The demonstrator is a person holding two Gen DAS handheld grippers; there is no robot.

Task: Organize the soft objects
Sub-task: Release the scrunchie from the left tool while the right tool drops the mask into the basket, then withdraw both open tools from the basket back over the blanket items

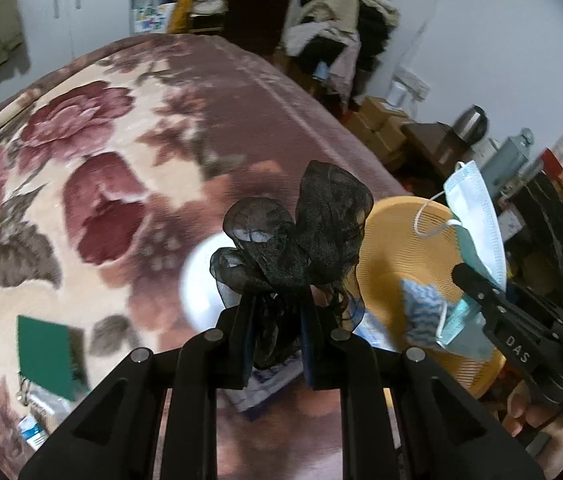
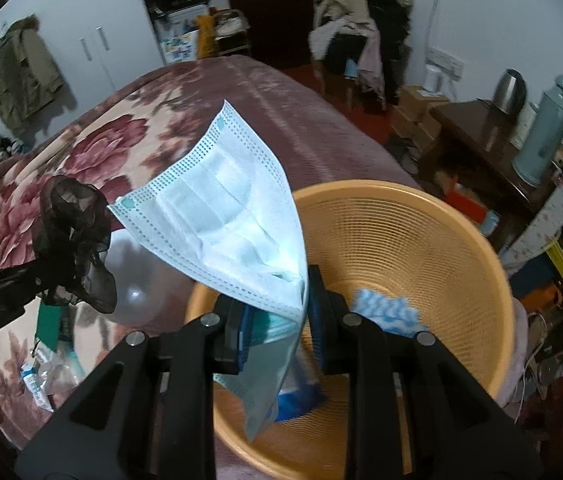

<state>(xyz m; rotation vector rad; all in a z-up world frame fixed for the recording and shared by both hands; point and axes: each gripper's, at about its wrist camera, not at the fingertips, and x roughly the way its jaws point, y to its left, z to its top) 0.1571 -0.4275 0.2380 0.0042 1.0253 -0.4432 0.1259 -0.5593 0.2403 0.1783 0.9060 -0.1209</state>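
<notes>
My left gripper (image 1: 275, 304) is shut on a black sheer fabric bow (image 1: 297, 240) and holds it above the bed, just left of the orange basket (image 1: 393, 240); the bow also shows in the right wrist view (image 2: 75, 240). My right gripper (image 2: 275, 304) is shut on a light blue face mask (image 2: 225, 224) and holds it over the near left rim of the orange basket (image 2: 461, 248). The mask also shows in the left wrist view (image 1: 477, 216). A blue-and-white cloth (image 2: 387, 312) lies inside the basket.
The bed carries a floral blanket (image 1: 101, 152). On it lie a white round bowl (image 2: 141, 284), a green booklet (image 1: 47, 356) and small packets (image 2: 35, 384). A dark table (image 2: 477, 136) with a kettle and flask stands at the right; a chair piled with clothes (image 2: 357, 28) is behind.
</notes>
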